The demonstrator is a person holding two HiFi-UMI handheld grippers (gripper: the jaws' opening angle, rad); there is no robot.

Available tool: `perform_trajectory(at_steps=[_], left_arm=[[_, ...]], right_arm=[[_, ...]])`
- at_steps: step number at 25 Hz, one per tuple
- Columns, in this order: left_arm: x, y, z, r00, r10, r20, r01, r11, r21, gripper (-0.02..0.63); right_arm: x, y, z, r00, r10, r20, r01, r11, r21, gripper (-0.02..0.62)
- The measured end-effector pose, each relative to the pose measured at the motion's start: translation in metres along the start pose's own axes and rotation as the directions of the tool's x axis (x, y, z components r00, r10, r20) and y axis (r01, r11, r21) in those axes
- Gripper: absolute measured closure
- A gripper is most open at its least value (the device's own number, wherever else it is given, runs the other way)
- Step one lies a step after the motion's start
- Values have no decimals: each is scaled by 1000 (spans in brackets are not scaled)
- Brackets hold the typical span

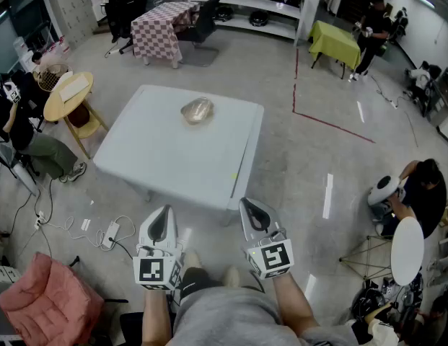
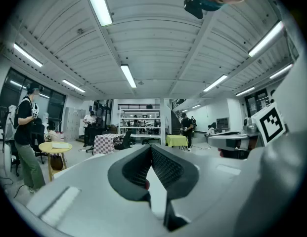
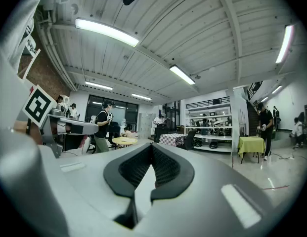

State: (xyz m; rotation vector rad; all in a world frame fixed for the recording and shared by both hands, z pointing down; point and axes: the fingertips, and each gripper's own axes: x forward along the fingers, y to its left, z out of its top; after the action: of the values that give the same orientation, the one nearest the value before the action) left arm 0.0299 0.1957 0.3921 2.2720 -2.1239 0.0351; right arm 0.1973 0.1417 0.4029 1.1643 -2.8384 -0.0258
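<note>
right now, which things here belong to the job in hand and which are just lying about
In hand:
left gripper, shut, empty
right gripper, shut, empty
shiny bowl on the white table ahead of both

Lying about:
round wooden table
checkered table
green table
pink cushion
power strip on the floor

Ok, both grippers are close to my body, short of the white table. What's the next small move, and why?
Probably carry the left gripper and right gripper forward over the table toward the bowl. Both hang short of its near edge with their jaws closed on nothing. The bowl sits toward the far side, and neither gripper view shows it.
</note>
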Motion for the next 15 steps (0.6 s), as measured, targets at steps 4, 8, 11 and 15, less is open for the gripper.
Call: perform_trajectory(at_steps=[4, 8, 11, 15], left_arm=[[11, 6, 1, 1000, -11, -5, 11, 1000, -3, 594], [30, 21, 2, 1000, -22, -16, 22, 1000, -5, 594], [48, 35, 2, 999, -32, -25, 32, 999, -3, 594], [70, 57, 3, 998, -49, -33, 49, 999, -8, 594]], right_arm=[[13, -2, 1, 1000, -8, -5, 8, 1000, 5, 592], [36, -4, 3, 1000, -21, -9, 21, 999, 29, 592], [59, -7, 3, 999, -28, -18, 28, 999, 29, 592], [90, -5, 7, 999, -35, -21, 36, 999, 28, 592]])
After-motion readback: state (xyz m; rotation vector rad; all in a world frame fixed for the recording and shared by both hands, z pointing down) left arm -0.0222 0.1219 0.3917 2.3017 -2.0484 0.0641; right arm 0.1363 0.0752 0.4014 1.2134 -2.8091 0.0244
